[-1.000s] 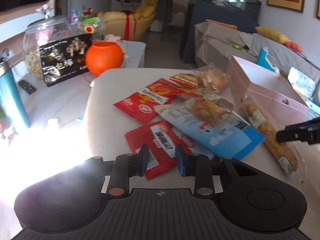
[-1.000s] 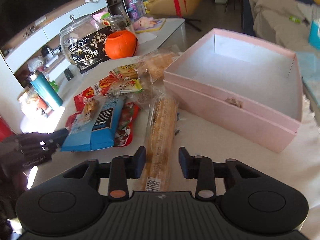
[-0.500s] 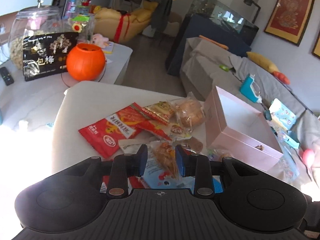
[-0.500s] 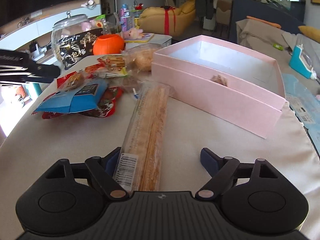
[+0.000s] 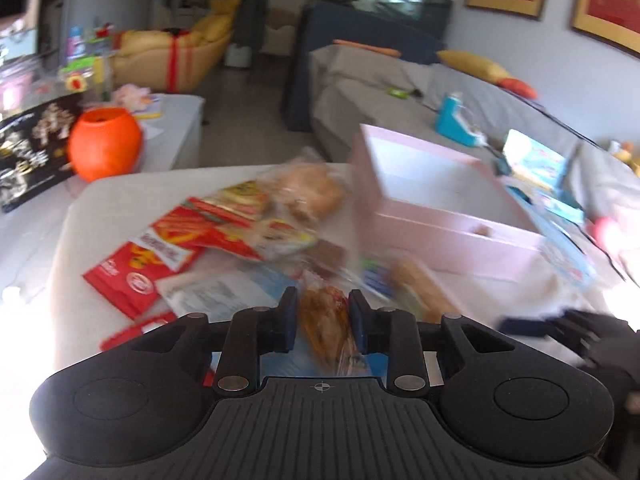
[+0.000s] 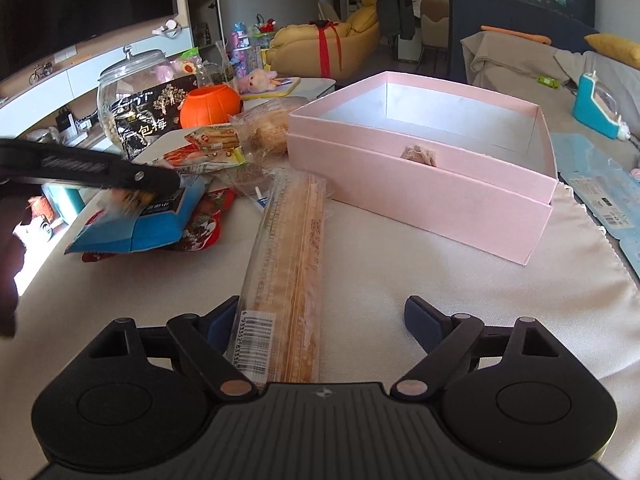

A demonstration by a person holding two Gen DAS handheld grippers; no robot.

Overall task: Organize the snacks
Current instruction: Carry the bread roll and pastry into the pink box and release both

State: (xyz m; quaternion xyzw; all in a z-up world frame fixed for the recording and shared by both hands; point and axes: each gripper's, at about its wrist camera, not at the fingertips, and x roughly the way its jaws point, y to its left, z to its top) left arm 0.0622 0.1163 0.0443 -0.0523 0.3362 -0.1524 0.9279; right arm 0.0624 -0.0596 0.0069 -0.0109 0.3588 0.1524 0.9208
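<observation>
My left gripper [image 5: 322, 322] is shut on a blue snack bag [image 5: 326, 326] with a clear window and holds it lifted off the table; it also shows in the right wrist view [image 6: 140, 220]. My right gripper [image 6: 320, 320] is open around the near end of a long clear pack of biscuits [image 6: 290, 264] that lies on the cloth. The open pink box [image 6: 420, 184] stands behind, with one small wrapped piece [image 6: 418, 154] inside. Red packets [image 5: 148, 260], a bun [image 5: 312, 192] and other snacks lie in a pile at the left.
An orange pumpkin pot [image 6: 210, 106], a glass jar [image 6: 132, 92] and a black bag [image 6: 148, 116] stand beyond the table's far left. Light blue packets [image 6: 608, 196] lie right of the box. A grey sofa [image 5: 400, 92] is behind.
My left gripper has closed on the blue bag and lifted it off the pile, swinging right. My right gripper has opened wide and dropped low at the biscuit pack's near end.
</observation>
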